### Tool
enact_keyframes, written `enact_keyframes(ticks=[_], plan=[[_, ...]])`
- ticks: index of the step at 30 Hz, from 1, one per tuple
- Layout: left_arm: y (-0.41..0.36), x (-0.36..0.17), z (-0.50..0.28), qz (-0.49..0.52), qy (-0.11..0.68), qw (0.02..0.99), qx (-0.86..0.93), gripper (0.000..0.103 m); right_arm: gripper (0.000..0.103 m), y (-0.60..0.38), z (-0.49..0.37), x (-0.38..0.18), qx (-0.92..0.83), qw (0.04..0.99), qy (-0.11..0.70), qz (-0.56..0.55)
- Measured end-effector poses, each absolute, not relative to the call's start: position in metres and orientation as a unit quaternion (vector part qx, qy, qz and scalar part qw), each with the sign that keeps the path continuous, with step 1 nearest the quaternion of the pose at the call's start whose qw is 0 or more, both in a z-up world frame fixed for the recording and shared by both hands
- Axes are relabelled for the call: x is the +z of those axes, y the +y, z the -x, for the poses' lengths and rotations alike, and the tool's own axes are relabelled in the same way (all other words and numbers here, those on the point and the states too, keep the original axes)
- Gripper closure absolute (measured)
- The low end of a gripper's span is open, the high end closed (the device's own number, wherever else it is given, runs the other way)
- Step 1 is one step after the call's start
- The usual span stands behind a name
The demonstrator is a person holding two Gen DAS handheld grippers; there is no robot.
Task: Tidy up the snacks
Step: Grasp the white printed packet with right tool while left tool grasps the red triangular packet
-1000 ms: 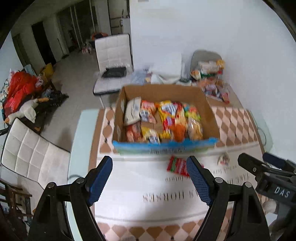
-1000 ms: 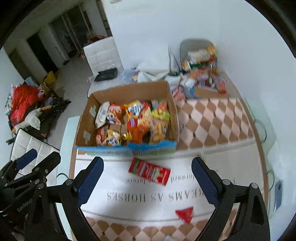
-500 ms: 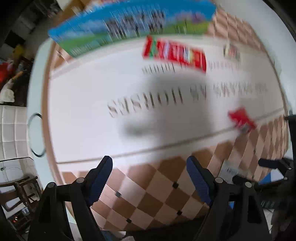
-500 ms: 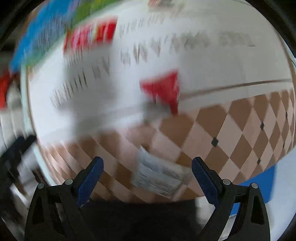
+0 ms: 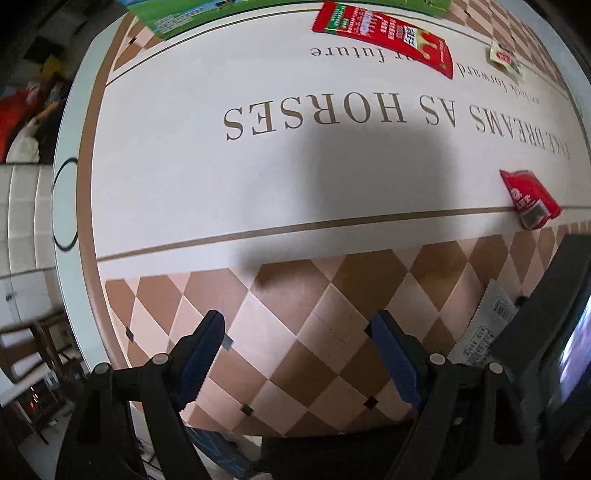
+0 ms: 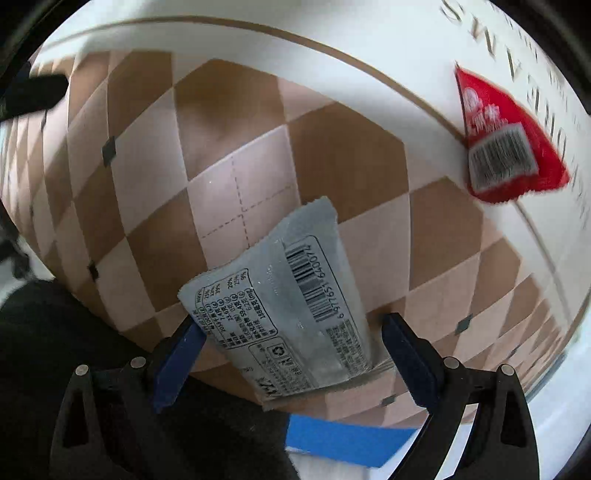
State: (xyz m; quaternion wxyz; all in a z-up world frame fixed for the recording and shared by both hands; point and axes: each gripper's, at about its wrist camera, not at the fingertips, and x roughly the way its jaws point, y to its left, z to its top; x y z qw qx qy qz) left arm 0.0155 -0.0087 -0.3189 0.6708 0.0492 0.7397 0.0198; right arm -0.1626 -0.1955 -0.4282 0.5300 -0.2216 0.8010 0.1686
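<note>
Checkered cloth [image 5: 332, 314] is spread beneath both tools. Nothing is straddled by the left gripper [image 5: 295, 354], held spread. Jaws of the right gripper [image 6: 291, 347] have just been narrowing around the grey snack packet [image 6: 295, 295], not yet pinched; lying at the table edge, it could be nudged off.

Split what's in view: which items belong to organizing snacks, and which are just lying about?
Job:
- grey foil snack packet with barcode, between the open right tongs
- small red snack packet
- long red snack packet
- small pale sachet

Lying about:
- lettered checkered tablecloth
- white padded chair
</note>
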Motion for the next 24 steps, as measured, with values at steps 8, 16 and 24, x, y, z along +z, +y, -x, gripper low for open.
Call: enact_keyframes(ticks=[8,16,24], plan=[[-0.05,-0.295,-0.028,-0.018,0.732,0.681,0.005,0.022,0.025,-0.246,0.16,-0.404,0.132,0.569,0.795,0.163],[-0.131,-0.295,-0.062,0.053,0.751,0.654,-0.072,0.022,0.025,-0.362,0.132,-0.364,0.047,0.615,0.787,0.011],[-0.172,-0.335,-0.098,0.109,0.79,0.598,-0.084,0.022,0.025,-0.427,0.123,-0.358,-0.016,0.639,0.766,-0.066]])
